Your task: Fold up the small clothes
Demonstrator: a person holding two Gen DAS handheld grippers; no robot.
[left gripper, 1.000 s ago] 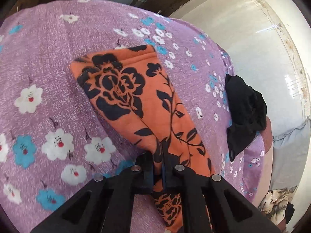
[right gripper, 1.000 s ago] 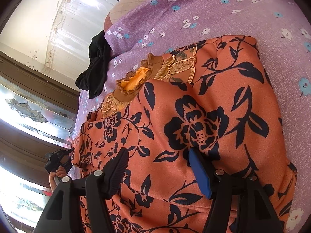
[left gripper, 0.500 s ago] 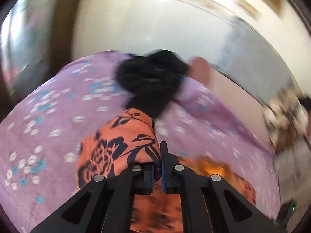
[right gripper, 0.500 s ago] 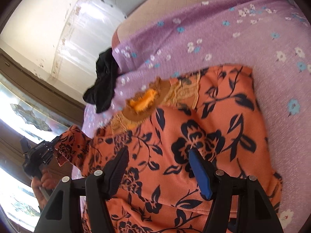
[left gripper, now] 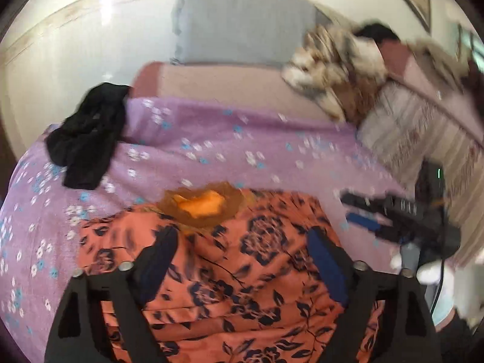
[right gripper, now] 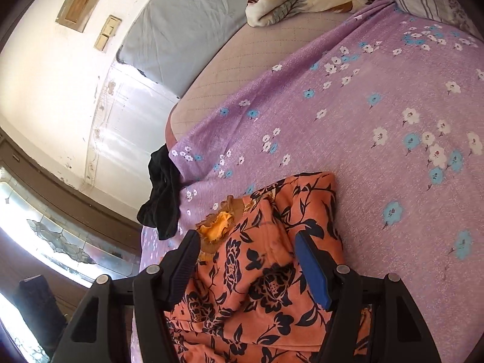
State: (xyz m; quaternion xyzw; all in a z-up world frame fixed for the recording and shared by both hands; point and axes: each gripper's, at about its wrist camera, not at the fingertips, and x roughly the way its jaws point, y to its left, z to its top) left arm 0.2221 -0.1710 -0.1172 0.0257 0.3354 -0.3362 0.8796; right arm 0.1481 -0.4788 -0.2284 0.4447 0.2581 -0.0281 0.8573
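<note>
Now a bed (right gripper: 378,96) in a purple floral sheet carries an orange floral garment (left gripper: 242,272), its sleeve newly folded across. Left gripper (left gripper: 242,260) has just sprung wide, releasing that sleeve; right gripper (right gripper: 245,263) hovers unclenched above. One fold looks done.

Bright daylight, left view motion-blurred, fisheye edges dark w/ vignette.
</note>
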